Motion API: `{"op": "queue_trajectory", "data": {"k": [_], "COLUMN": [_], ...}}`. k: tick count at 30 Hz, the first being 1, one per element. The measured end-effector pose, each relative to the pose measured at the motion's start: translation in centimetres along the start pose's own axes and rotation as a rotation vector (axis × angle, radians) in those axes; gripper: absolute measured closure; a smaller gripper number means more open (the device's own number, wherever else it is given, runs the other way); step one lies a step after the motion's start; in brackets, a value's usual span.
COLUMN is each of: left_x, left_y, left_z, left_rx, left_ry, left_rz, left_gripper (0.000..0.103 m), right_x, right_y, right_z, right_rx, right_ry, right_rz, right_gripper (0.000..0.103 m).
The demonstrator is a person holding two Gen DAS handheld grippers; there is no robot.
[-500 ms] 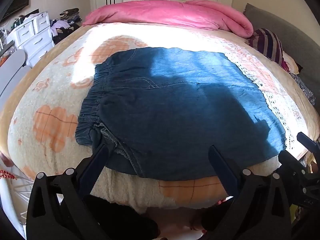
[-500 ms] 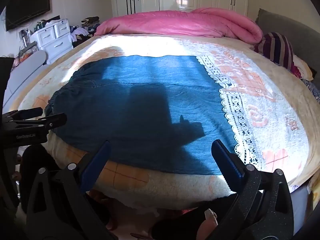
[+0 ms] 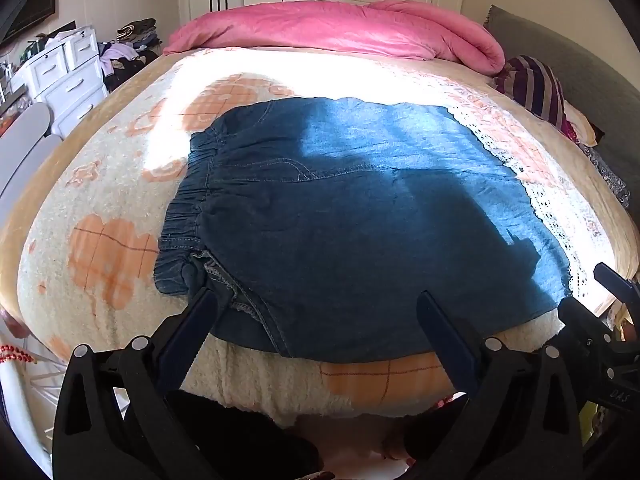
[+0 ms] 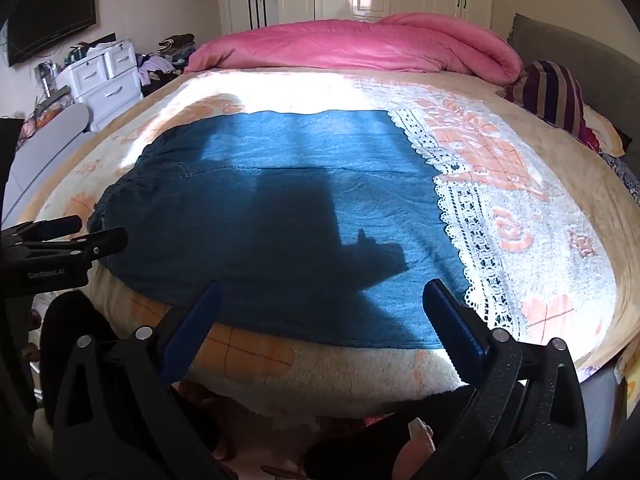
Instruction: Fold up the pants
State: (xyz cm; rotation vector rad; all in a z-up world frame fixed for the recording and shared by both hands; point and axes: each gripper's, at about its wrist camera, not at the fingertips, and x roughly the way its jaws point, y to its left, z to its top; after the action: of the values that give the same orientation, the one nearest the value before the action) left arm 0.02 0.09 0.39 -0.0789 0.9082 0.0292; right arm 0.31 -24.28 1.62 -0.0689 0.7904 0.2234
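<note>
Denim pants [image 3: 360, 220] lie spread flat on the bed's fleece blanket [image 3: 100, 220], elastic waistband [image 3: 188, 216] toward the left, lace-trimmed hems [image 4: 460, 216] toward the right, and the near edge close to the bed's front edge. They appear already folded once lengthwise, one leg over the other, though that is a judgement from the single broad panel visible. The crosswise folds seem left to do. The left gripper [image 3: 316, 324] hovers wide open over the near edge by the waistband, holding nothing; the right gripper [image 4: 320, 316] hangs wide open, also empty, above the near edge toward the hem.
</note>
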Motion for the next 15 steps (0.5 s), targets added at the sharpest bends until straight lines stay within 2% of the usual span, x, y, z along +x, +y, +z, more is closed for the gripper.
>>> {"op": "queue_trajectory", "data": {"k": [15], "left_x": [-0.08], "left_y": [-0.12], "left_z": [0.07], "left_rx": [0.001], "left_ry": [-0.006], "left_rz": [-0.004], "left_gripper": [0.004], "right_x": [0.19], "right_y": [-0.33], "right_z": [0.01], "right_rx": [0.014], "right_ry": [0.013], "right_rz": [0.007], "right_gripper": [0.008]}}
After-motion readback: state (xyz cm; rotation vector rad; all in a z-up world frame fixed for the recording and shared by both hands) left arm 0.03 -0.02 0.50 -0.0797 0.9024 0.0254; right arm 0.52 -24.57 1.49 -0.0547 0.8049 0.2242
